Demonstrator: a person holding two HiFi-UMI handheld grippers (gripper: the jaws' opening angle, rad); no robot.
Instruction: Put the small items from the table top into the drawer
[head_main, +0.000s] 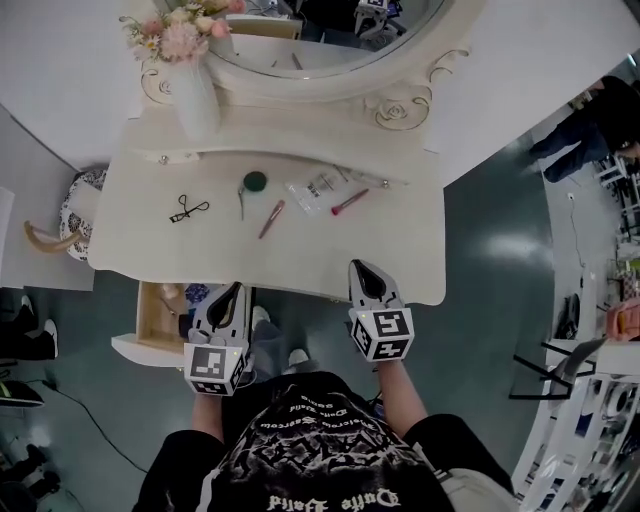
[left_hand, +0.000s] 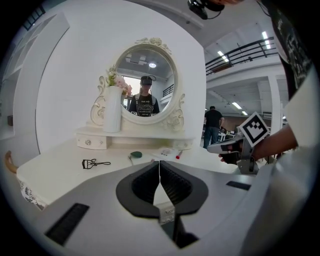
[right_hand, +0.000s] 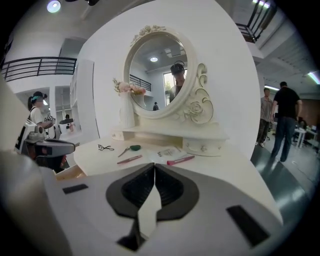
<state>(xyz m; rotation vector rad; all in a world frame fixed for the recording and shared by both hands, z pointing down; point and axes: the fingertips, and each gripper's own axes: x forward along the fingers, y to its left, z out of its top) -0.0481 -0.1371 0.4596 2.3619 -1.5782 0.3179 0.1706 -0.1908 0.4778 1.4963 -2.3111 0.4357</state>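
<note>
Small items lie in a row on the cream dressing table (head_main: 400, 250): a black eyelash curler (head_main: 188, 208), a green round-headed tool (head_main: 254, 182), a pink stick (head_main: 271, 218), a clear packet (head_main: 308, 192) and a pink pen (head_main: 350, 202). The same curler (left_hand: 92, 163) shows in the left gripper view and the pen (right_hand: 180, 160) in the right gripper view. Under the table's left front a drawer (head_main: 158, 318) stands open. My left gripper (head_main: 236, 288) is shut and empty above the drawer. Also shut and empty, my right gripper (head_main: 362, 266) hangs over the table's front edge.
A white vase of flowers (head_main: 192, 90) and an oval mirror (head_main: 330, 40) stand at the table's back, above a shelf with small drawers (right_hand: 205, 146). A patterned stool (head_main: 72, 215) is at the table's left. People stand far off to the right (right_hand: 285, 120).
</note>
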